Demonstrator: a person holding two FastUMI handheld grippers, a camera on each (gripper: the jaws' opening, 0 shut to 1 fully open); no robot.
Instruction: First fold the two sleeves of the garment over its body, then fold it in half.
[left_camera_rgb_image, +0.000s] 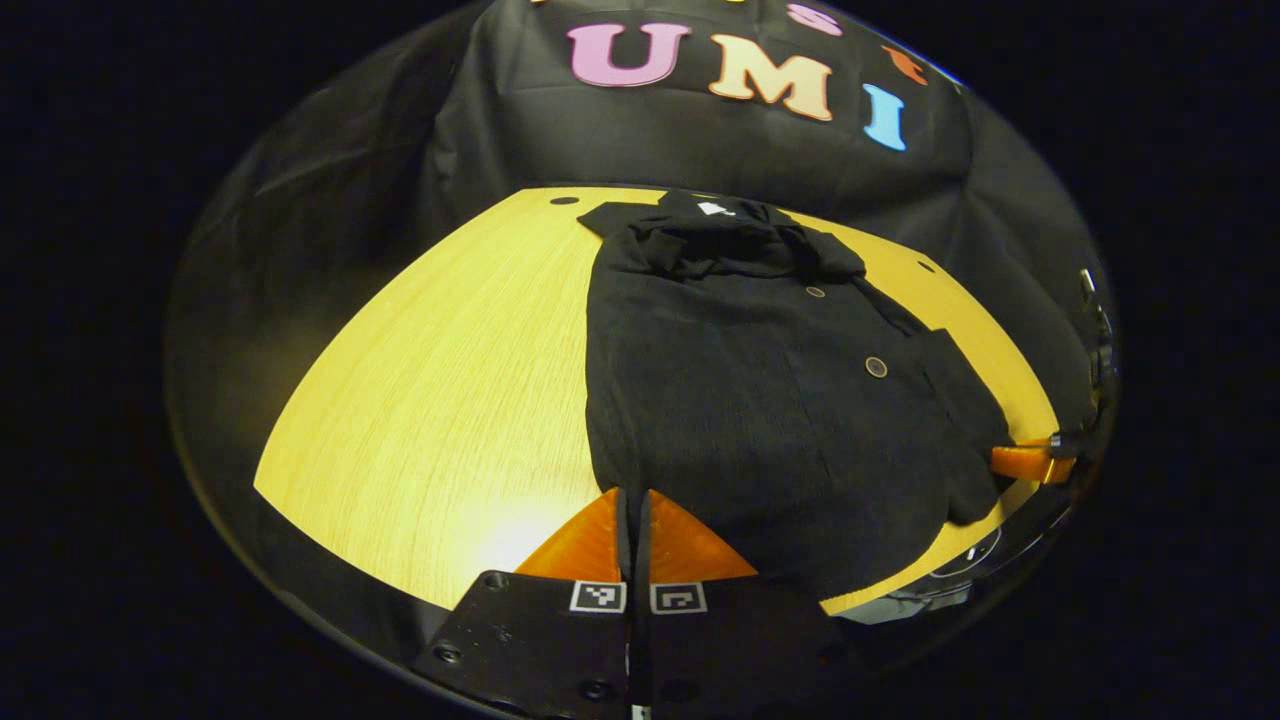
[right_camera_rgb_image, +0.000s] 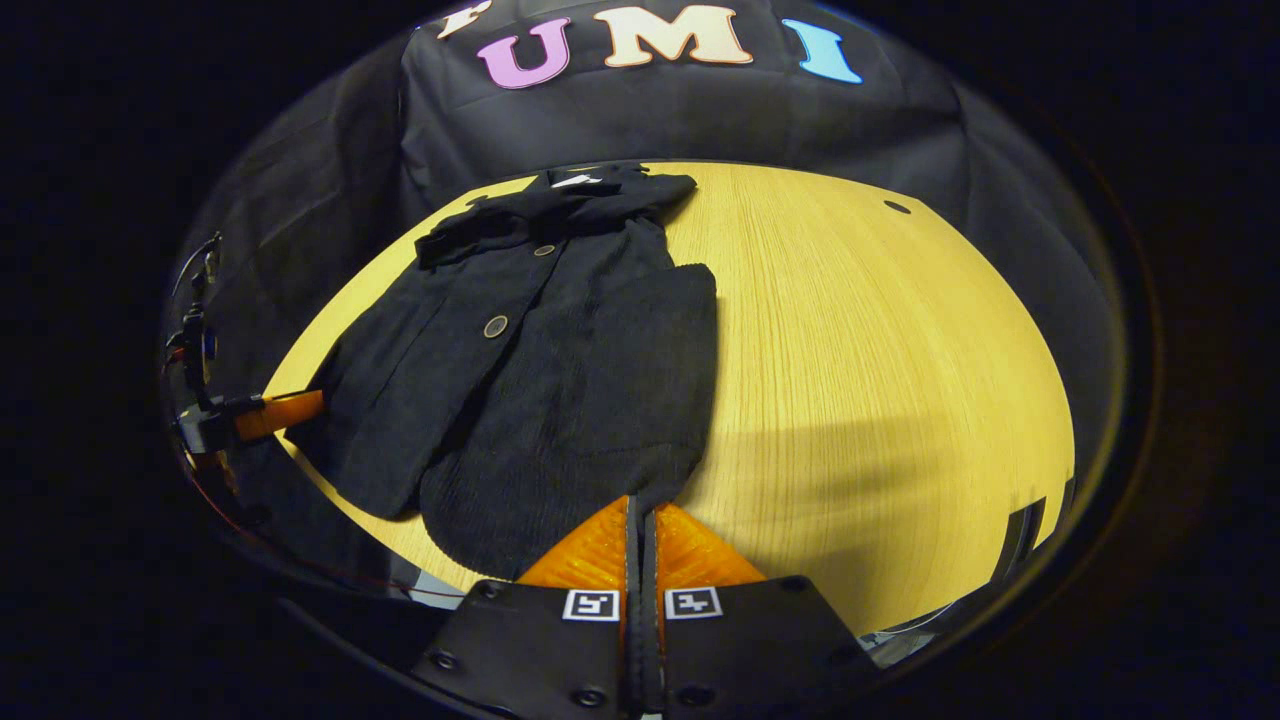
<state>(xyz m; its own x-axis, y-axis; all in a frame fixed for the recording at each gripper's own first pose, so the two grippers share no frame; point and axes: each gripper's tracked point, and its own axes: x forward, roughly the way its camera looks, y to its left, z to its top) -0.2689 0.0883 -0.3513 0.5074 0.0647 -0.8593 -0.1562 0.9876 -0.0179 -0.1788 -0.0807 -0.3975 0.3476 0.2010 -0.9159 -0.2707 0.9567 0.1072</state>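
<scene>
A black buttoned garment (left_camera_rgb_image: 760, 400) lies flat on the wooden table (left_camera_rgb_image: 450, 400), collar at the far end, with both sleeves laid over its body. My left gripper (left_camera_rgb_image: 635, 497) is shut on the near hem at its left corner. In the right gripper view the same garment (right_camera_rgb_image: 560, 380) runs away from me, and my right gripper (right_camera_rgb_image: 641, 505) is shut on the hem at its right corner. The right gripper (left_camera_rgb_image: 1035, 462) also shows at the far right of the left gripper view. The left gripper (right_camera_rgb_image: 275, 412) shows at the left of the right gripper view, at the garment's edge.
Bare table surface (right_camera_rgb_image: 880, 380) stretches to the right of the garment, and more lies to its left (left_camera_rgb_image: 420, 330). Small round holes (right_camera_rgb_image: 897, 207) mark the table's far side. The black booth wall (left_camera_rgb_image: 700, 140) closes the back.
</scene>
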